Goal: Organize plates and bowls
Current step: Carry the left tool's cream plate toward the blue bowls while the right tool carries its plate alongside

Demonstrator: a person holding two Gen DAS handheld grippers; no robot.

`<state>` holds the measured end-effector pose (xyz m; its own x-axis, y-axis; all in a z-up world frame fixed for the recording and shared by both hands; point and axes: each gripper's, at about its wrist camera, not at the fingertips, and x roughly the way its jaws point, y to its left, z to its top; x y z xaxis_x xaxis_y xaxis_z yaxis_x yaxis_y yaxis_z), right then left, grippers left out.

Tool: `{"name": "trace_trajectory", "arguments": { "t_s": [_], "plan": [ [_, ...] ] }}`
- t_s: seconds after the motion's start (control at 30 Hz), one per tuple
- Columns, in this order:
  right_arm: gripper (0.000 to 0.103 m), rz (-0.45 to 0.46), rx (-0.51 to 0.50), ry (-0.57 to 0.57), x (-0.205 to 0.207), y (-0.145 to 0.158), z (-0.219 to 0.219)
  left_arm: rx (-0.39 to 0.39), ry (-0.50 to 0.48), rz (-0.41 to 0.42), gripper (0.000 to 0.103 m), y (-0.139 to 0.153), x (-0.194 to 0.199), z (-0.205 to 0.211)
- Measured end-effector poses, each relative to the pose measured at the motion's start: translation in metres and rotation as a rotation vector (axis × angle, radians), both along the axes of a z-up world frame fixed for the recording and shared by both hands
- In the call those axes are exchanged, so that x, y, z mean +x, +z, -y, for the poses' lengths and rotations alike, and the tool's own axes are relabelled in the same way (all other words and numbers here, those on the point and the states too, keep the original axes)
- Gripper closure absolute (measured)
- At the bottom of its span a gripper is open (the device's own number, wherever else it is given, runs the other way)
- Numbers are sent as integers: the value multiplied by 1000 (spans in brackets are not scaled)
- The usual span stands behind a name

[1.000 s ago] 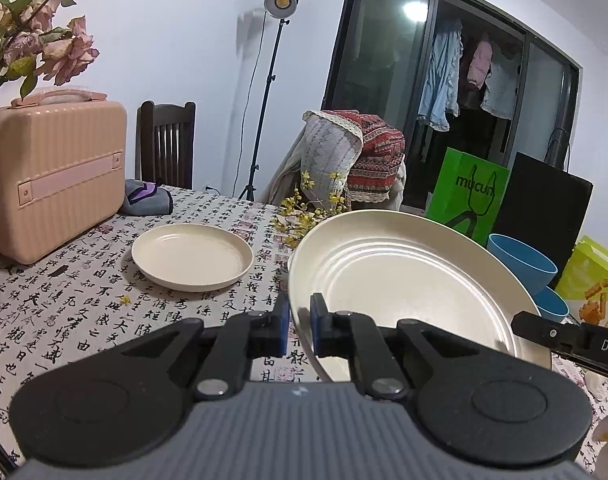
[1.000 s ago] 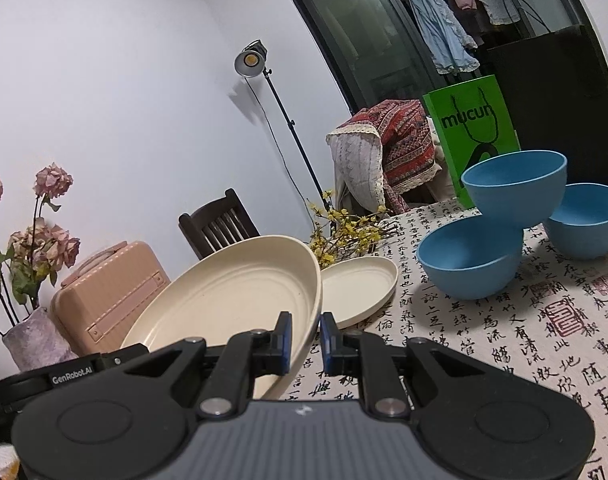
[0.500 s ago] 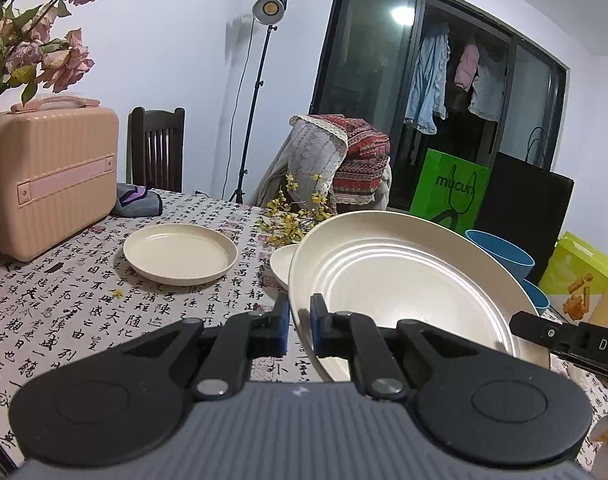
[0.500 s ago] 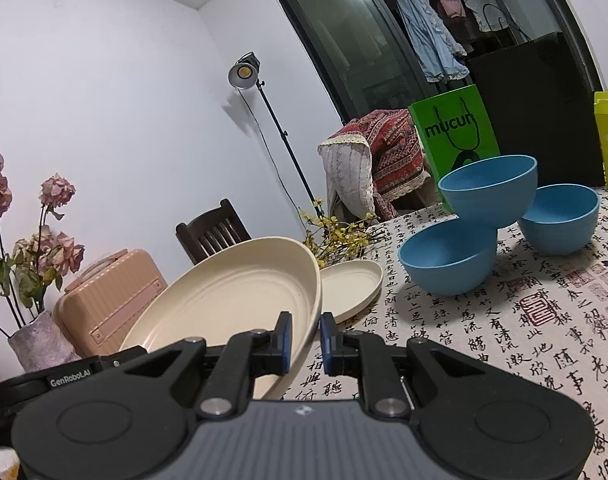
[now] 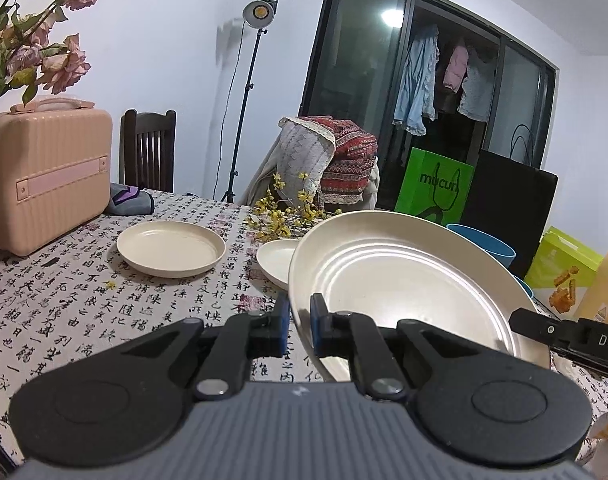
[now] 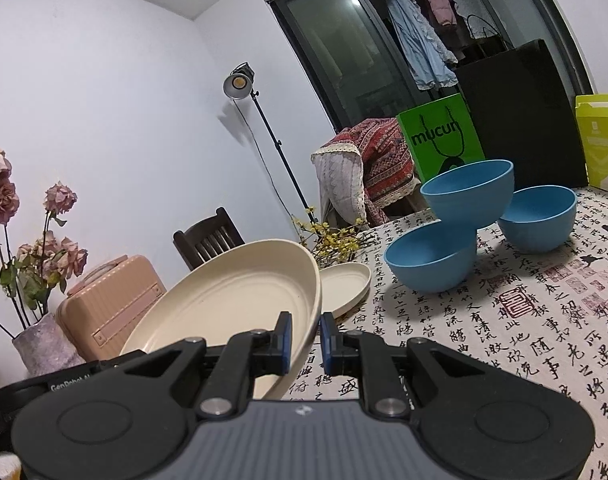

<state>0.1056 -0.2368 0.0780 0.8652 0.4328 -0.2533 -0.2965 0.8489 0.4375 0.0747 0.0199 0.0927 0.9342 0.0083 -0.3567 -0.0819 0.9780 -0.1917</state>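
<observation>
- Since a second ago the big cream plate (image 5: 404,280) has been carried level across the table (image 5: 64,300): the two smaller plates and the pink case (image 5: 48,176) now sit further off in the left wrist view, and the second small plate (image 5: 278,262) has come out from behind its rim.
- The left gripper (image 5: 300,322) is clamped narrow on the plate's left edge, and the right gripper (image 6: 305,340) pinches the opposite rim just as tightly; the plate hangs tilted between them, clear of the cloth.
- The first small plate (image 5: 171,247) lies flat near the case, the other just beyond the big one's far rim.
- Three blue bowls (image 6: 468,194) stand to the right, one perched askew on the rims of the other two.
- My worry: both grips hold only a thin lip, so if the hands drift apart or twist unevenly the plate could slip out.
- Swinging it right could clip that perched bowl and topple it; the yellow flower sprigs (image 5: 282,216) also lie close to its path.
</observation>
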Motion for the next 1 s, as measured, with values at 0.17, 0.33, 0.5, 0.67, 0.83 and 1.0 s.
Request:
{"name": "trace_trajectory", "arguments": {
  "t_s": [0.17, 0.33, 0.5, 0.67, 0.83, 1.0],
  "plan": [
    [88, 0, 3, -13, -8, -3, 6, 2, -9, -2, 93, -3, -5, 7],
    [88, -4, 9, -28, -15, -8, 14, 1, -21, -4, 93, -5, -8, 15],
    [88, -4, 17, -42, -22, -11, 22, 1, -32, -6, 93, -6, -11, 23],
    [88, 0, 20, -53, -29, -14, 29, -3, -41, -5, 93, -8, -14, 28],
    [88, -12, 28, -67, -33, -21, 38, -3, -57, -9, 93, -11, -13, 34],
    [88, -27, 30, -77, -33, -29, 44, 1, -65, -20, 93, -18, -12, 41]
  ]
}}
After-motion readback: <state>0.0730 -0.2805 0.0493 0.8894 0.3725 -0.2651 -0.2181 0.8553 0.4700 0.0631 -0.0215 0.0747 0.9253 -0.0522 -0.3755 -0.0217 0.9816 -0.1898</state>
